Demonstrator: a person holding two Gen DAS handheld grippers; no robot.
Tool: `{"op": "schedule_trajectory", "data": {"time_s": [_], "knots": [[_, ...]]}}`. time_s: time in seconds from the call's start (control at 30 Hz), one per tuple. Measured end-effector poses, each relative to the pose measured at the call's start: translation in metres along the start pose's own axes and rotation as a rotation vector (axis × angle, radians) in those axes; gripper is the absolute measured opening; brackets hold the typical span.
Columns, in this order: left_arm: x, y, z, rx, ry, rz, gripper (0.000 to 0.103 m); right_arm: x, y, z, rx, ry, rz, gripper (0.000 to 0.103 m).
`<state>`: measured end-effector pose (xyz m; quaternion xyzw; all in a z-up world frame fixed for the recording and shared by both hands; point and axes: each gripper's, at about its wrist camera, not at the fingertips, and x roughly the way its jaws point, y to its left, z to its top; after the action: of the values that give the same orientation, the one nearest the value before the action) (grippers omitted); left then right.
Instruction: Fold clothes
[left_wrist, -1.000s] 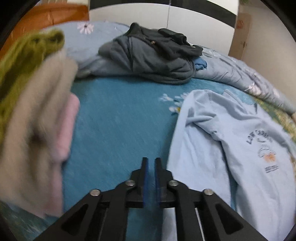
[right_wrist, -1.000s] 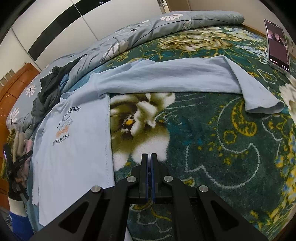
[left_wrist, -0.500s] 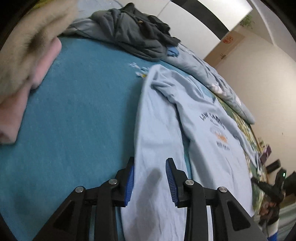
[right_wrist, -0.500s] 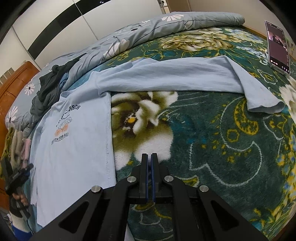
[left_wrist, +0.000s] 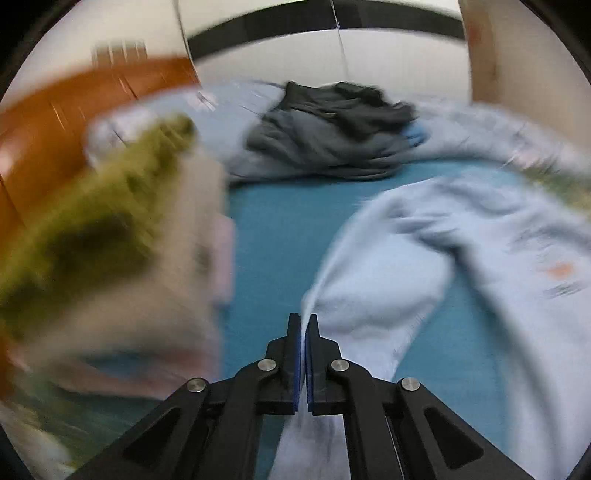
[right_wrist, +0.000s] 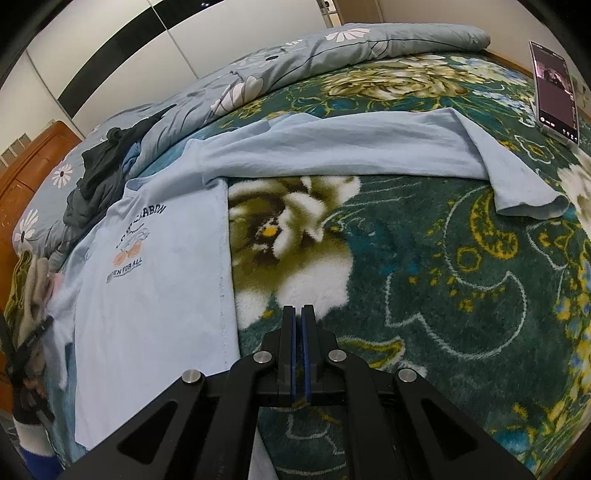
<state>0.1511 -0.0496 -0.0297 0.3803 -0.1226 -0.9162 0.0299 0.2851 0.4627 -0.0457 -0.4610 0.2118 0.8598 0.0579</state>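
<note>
Pinching the edge of the light blue shirt (left_wrist: 376, 295), my left gripper (left_wrist: 303, 325) has its two blue-padded fingers (left_wrist: 294, 354) pressed together with a thin ridge of the fabric rising between them; cloth also runs under the gripper's frame toward me. That view is badly smeared, so I cannot tell which part of the shirt is caught, only that it is the side nearest the stack of folded clothes (left_wrist: 110, 251), olive on top, beige and pink below, which sits just to the left of the gripper. Beyond, a dark grey heap of garments (left_wrist: 332, 136) lies on the pale floral duvet (left_wrist: 480, 129), with the teal sheet (left_wrist: 280, 229) between it and me.

My right gripper (right_wrist: 298, 317) has its fingers (right_wrist: 287, 347) drawn together with only a hairline slit showing, and nothing is caught in them. It hangs over the green flowered blanket (right_wrist: 443, 277), just beside the shirt's straight side hem. From this view the shirt (right_wrist: 155, 295) lies chest-up with its printed front showing, one long sleeve (right_wrist: 351, 151) stretched across the blanket toward a phone (right_wrist: 556, 92) near the far edge. The left gripper (right_wrist: 33, 339) is visible at the shirt's far side.
</note>
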Motion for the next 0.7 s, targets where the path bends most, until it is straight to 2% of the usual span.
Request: {"op": "schedule_trajectory", "data": {"time_s": [0.13, 0.17, 0.2, 0.27, 0.37, 0.4, 0.53, 0.57, 0.63, 0.7], "knots": [[0.002, 0.004, -0.004, -0.085, 0.038, -0.067, 0.009, -0.001, 0.002, -0.003, 0.005, 0.004, 0.032, 0.002], [0.002, 0.007, -0.006, -0.105, 0.052, -0.071, 0.022, -0.002, 0.004, -0.004, 0.006, 0.007, 0.045, 0.002], [-0.001, 0.006, -0.008, -0.117, 0.057, -0.080, 0.042, -0.002, 0.005, -0.006, 0.005, 0.012, 0.059, 0.002], [-0.009, 0.003, -0.009, -0.131, 0.051, -0.106, 0.053, -0.002, 0.007, -0.010, 0.003, 0.020, 0.083, 0.002], [-0.031, 0.003, -0.016, -0.134, 0.016, -0.169, 0.054, -0.003, 0.008, -0.018, 0.000, 0.030, 0.115, 0.002], [-0.035, 0.002, -0.018, -0.144, 0.021, -0.229, 0.054, -0.004, 0.009, -0.020, -0.001, 0.034, 0.126, 0.002], [-0.042, -0.018, -0.035, -0.208, 0.114, -0.592, 0.054, -0.008, 0.006, -0.030, 0.014, 0.045, 0.171, 0.003], [-0.041, -0.025, -0.040, -0.209, 0.141, -0.639, 0.054, -0.009, 0.005, -0.034, 0.014, 0.049, 0.180, 0.003], [-0.040, -0.038, -0.052, -0.195, 0.192, -0.672, 0.054, -0.013, 0.006, -0.042, 0.009, 0.055, 0.194, 0.004], [-0.040, -0.047, -0.062, -0.190, 0.238, -0.702, 0.054, -0.018, 0.006, -0.051, 0.004, 0.059, 0.210, 0.011]]}}
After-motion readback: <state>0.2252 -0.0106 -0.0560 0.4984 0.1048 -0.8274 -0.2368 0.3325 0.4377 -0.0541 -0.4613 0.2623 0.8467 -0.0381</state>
